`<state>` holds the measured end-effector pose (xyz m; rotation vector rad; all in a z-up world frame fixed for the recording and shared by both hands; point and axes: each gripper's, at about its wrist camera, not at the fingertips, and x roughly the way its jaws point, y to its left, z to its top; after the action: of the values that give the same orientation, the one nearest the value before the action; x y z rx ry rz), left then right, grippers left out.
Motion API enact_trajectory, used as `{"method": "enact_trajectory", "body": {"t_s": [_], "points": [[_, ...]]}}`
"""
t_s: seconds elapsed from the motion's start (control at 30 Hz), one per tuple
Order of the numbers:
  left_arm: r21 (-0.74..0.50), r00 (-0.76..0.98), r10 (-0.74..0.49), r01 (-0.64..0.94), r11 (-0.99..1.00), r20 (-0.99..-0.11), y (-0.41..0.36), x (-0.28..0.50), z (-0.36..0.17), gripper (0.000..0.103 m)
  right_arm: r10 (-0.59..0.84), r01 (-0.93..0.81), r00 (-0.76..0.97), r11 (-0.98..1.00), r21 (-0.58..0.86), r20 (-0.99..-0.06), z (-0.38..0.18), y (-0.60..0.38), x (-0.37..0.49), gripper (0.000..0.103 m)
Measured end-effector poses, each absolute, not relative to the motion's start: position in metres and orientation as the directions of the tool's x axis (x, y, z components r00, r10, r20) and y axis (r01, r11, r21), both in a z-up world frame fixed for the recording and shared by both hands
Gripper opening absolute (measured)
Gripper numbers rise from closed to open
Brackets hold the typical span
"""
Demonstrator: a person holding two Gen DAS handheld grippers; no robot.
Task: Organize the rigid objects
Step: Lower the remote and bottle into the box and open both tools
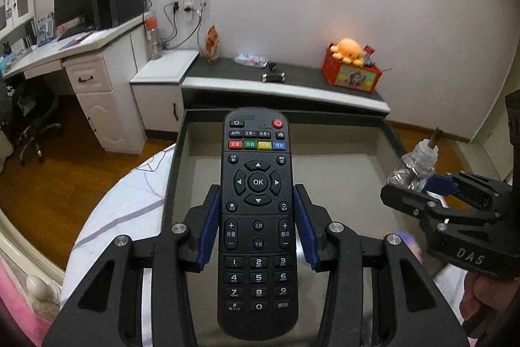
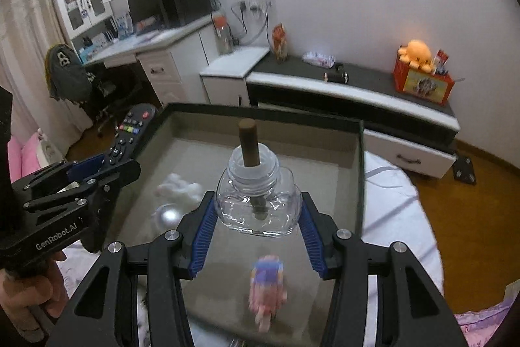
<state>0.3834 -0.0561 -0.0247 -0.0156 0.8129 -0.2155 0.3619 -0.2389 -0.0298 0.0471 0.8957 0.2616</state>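
A: What's the biggest thing here?

B: The open box [image 2: 360, 178], dark-rimmed with a grey floor, sitting on the white bedding [image 2: 390, 210]. Both held items hang above it.

A: How far along is the sorting?

B: Partway, I'd judge. 3 small things already lie inside: a white fluffy piece [image 2: 178, 188] at the far left, a silvery ball [image 2: 169, 216] just near of it, and a blurred pink-and-purple toy [image 2: 266, 291] at the near side. 2 items are not yet set down.

A: Which 2?

B: The left gripper [image 1: 258, 228] is clamped on a black remote [image 1: 258, 217], buttons up, its 2 blue pads pressing the long edges mid-body. It is long, flat and hard.

A: And the other?

B: The right gripper [image 2: 258, 225] is clamped on a clear glass bottle [image 2: 258, 204], upright, squat, with a brown wick rod [image 2: 248, 142] poking out of the neck. Smooth and rounded, so it could slip.
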Motion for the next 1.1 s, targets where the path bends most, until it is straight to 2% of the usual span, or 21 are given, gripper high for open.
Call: {"method": "enact_trajectory", "body": {"t_s": [0.23,0.3,0.33,0.37,0.4,0.43,0.47,0.53,0.57,0.63,0.9,1.1], "points": [[-0.085,0.606,-0.179,0.181,0.98,-0.775,-0.062,0.407,-0.053,0.045,0.225,-0.204,0.521,0.969,0.136,-0.823,-0.057,-0.235,0.388,0.051],[-0.077,0.607,-0.168,0.173,0.982,-0.777,-0.063,0.406,-0.055,0.048,0.213,-0.205,0.5,0.971,0.125,-0.839,-0.063,-0.235,0.391,0.051],[-0.066,0.609,-0.156,0.168,0.984,-0.778,-0.063,0.404,-0.055,0.06,0.21,-0.203,0.498,0.971,0.123,-0.842,-0.065,-0.236,0.391,0.052],[-0.062,0.615,-0.152,0.165,0.984,-0.774,-0.062,0.403,-0.053,0.076,0.207,-0.201,0.498,0.972,0.12,-0.842,-0.066,-0.236,0.391,0.053],[-0.063,0.622,-0.152,0.163,0.985,-0.768,-0.06,0.401,-0.051,0.083,0.205,-0.205,0.501,0.972,0.116,-0.841,-0.065,-0.236,0.391,0.06],[-0.06,0.633,-0.15,0.162,0.985,-0.759,-0.059,0.397,-0.049,0.092,0.201,-0.198,0.506,0.974,0.114,-0.839,-0.064,-0.236,0.389,0.078],[-0.055,0.648,-0.146,0.159,0.986,-0.748,-0.058,0.392,-0.045,0.096,0.201,-0.193,0.514,0.974,0.116,-0.834,-0.062,-0.236,0.388,0.083],[-0.052,0.675,-0.149,0.162,0.985,-0.723,-0.056,0.381,-0.036,0.1,0.21,-0.189,0.534,0.974,0.126,-0.819,-0.055,-0.239,0.382,0.085],[-0.046,0.689,-0.144,0.158,0.986,-0.71,-0.054,0.374,-0.031,0.102,0.213,-0.184,0.544,0.974,0.132,-0.812,-0.051,-0.241,0.378,0.087],[-0.038,0.712,-0.134,0.15,0.988,-0.689,-0.05,0.362,-0.022,0.103,0.208,-0.169,0.577,0.977,0.133,-0.79,-0.042,-0.244,0.367,0.103],[-0.03,0.766,-0.107,0.114,0.993,-0.634,-0.032,0.303,0.013,0.103,0.194,-0.095,0.707,0.979,0.181,-0.68,-0.003,-0.26,0.296,0.103],[-0.016,0.794,-0.091,0.102,0.995,-0.601,-0.025,0.257,0.032,0.103,0.189,-0.063,0.753,0.974,0.217,-0.63,0.014,-0.261,0.242,0.103]]}}
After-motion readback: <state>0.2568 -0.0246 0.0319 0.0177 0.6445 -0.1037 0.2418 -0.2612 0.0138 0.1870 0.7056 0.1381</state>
